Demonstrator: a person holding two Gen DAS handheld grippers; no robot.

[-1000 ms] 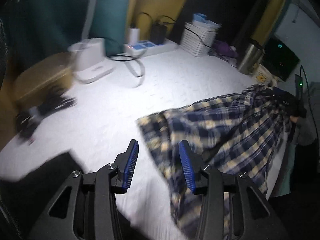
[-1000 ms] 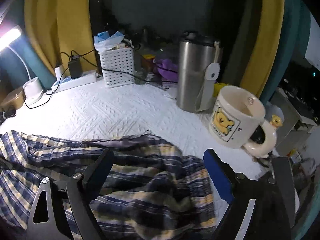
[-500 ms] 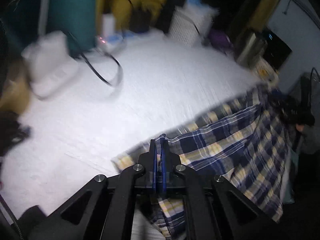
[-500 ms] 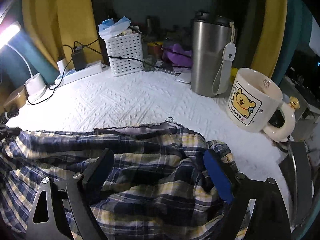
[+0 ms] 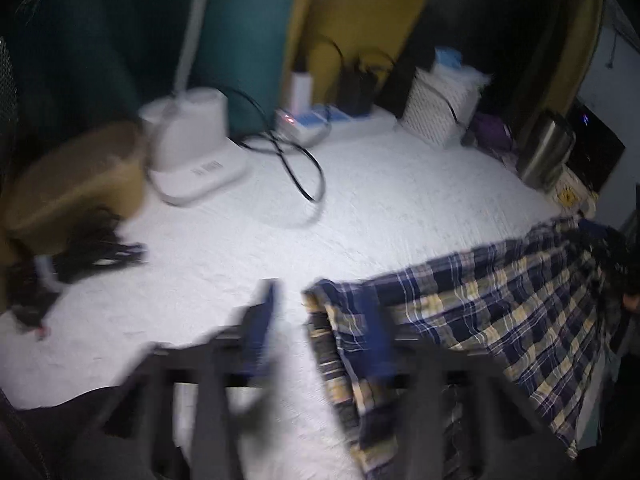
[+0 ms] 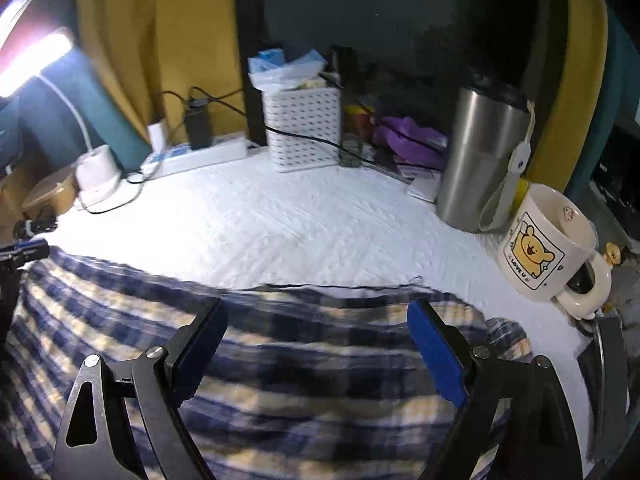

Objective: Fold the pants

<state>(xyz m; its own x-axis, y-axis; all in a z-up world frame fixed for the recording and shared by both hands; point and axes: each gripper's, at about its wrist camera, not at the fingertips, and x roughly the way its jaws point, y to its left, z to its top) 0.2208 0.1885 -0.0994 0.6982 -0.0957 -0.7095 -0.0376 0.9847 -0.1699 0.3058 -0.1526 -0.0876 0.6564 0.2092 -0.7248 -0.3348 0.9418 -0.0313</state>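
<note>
The blue, yellow and white plaid pants (image 5: 500, 312) lie spread over the right side of the white cloth-covered table (image 5: 400, 200). My left gripper (image 5: 318, 326) is blurred at the pants' left hem. Its jaws are opening, the hem lies loose between them, and the right finger (image 5: 376, 332) overlaps the cloth. My right gripper (image 6: 316, 340) hovers wide open over the pants (image 6: 320, 360) near their far edge, gripping nothing. At the left edge of the right wrist view, a blue-tipped gripper (image 6: 28, 246) shows beside the pants' end.
A white lamp base (image 5: 192, 140), power strip (image 6: 200, 154) with cables and a perforated white basket (image 6: 304, 128) line the back. At the right stand a steel tumbler (image 6: 480, 152) and a bear mug (image 6: 544, 240). A brown round box (image 5: 76, 184) and black cords (image 5: 92, 252) are at the left.
My left gripper shut on the pants' hem half a second ago and has now opened and let it go. The pants lie flatter and more stretched out. My right gripper stayed open and shifted left.
</note>
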